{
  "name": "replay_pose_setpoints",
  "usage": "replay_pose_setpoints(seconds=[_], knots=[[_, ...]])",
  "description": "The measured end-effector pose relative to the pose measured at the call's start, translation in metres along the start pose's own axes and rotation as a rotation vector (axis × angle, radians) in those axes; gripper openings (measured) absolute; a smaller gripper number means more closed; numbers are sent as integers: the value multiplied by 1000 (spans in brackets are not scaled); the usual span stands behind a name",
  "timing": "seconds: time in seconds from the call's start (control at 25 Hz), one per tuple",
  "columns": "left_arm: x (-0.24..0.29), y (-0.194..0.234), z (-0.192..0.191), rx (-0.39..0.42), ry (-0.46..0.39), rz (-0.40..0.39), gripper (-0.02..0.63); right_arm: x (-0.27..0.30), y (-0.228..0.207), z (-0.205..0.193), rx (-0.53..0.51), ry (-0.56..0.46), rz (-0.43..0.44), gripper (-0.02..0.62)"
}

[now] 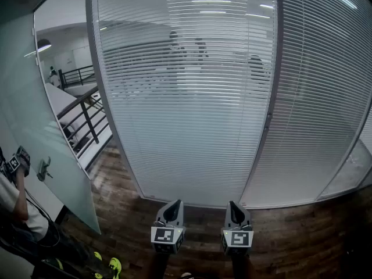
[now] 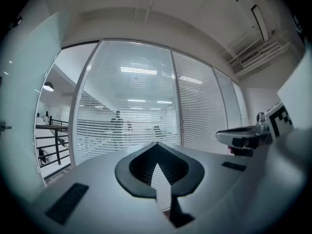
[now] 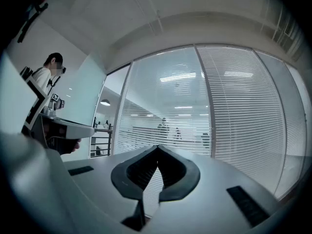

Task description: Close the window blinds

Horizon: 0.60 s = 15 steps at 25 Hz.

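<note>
The window blinds [image 1: 186,97] hang behind a curved glass wall in front of me. On the left panel the slats stand partly open, so figures show through; the right panel [image 1: 319,97] looks nearly opaque. Both grippers are low in the head view, short of the glass. My left gripper [image 1: 176,204] is shut with nothing in it, and so is my right gripper [image 1: 233,205]. In the left gripper view the jaw tips [image 2: 157,143] meet in front of the blinds [image 2: 126,106]. The right gripper's tips [image 3: 157,147] also meet, facing the blinds [image 3: 165,106].
A metal mullion [image 1: 268,115] divides the two blind panels. A frosted glass door [image 1: 35,127] with a handle [image 1: 43,170] stands open at left, a dark railing [image 1: 87,121] beyond it. A person [image 1: 14,196] stands at far left. Dark wood floor [image 1: 290,237] lies below.
</note>
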<state>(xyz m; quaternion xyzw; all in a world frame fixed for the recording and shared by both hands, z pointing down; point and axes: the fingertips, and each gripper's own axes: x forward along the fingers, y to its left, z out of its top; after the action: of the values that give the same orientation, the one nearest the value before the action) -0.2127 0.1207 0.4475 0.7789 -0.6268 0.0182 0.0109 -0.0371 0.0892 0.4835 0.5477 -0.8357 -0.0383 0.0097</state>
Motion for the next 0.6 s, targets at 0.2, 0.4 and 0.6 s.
replay_pose_setpoints(seconds=[0.2, 0.4, 0.6], knots=[[9, -4, -1, 5, 13, 1, 0, -3, -5, 37, 5, 18, -14, 2], [13, -6, -8, -16, 31, -13, 0, 1, -5, 30, 2, 31, -11, 2], [12, 3, -9, -32, 48, 17, 0, 4, -5, 28, 32, 11, -5, 3]])
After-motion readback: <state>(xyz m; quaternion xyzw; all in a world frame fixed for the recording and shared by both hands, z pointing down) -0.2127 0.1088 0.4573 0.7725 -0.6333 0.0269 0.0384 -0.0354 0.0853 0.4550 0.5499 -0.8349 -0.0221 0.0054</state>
